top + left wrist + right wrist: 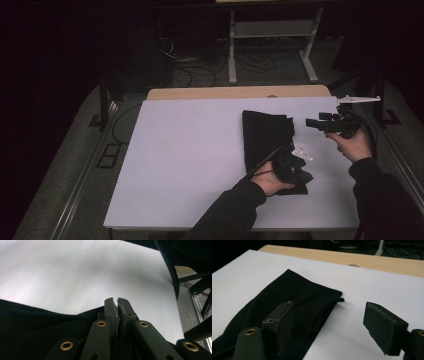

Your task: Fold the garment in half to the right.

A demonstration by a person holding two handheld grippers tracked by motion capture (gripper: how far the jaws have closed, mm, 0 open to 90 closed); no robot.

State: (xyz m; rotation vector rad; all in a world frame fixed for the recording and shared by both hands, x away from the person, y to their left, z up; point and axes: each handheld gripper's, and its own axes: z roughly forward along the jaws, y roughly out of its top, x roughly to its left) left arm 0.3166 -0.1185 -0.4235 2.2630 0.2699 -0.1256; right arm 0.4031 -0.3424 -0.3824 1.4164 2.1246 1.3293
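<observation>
- Your left gripper (299, 176) rests low on the black cloth (267, 132), jaws pressed together; whether cloth is pinched, I cannot tell.
- Your right gripper (314, 123) hovers above the bench (190, 150), jaws wide apart.

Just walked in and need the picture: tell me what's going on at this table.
A person is folding a black cloth on the white table with two hand-held tongs. The left tongs are shut at the cloth's near edge, apparently pinching it. The right tongs hover open beside its far end, holding nothing.

Matt black cloth (267, 132) lies on a smooth white tabletop (190, 150) edged with pale wood (235, 92).
</observation>
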